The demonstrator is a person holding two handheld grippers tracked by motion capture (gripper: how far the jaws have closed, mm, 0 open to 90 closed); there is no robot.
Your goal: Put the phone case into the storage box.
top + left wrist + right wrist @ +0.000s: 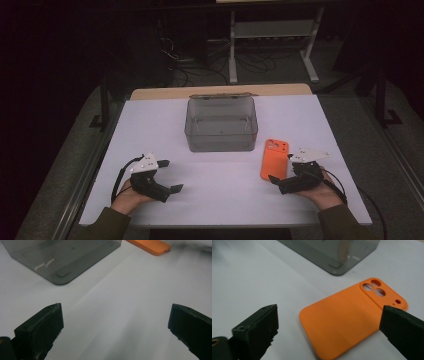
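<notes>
Right gripper point(329, 332) low over the white tabletop point(220, 180), fingers point(257, 332) spread wide and closed on nothing; between them, flat and back-side up, an orange phone case point(344, 320) — camera cut-outs at its far end; in the high view, the case point(274, 158) just ahead of that gripper point(281, 172), whether touching cannot be told. Left gripper point(115, 327) likewise spread, fingers point(40, 332) apart over bare tabletop with nothing between; in the high view, held by a hand at the near left point(170, 176), well apart from the case. Farther out, mid-tabletop, a smoky clear box point(221, 124), open on top, nothing inside — just beside the case's far left corner, not touching it.
</notes>
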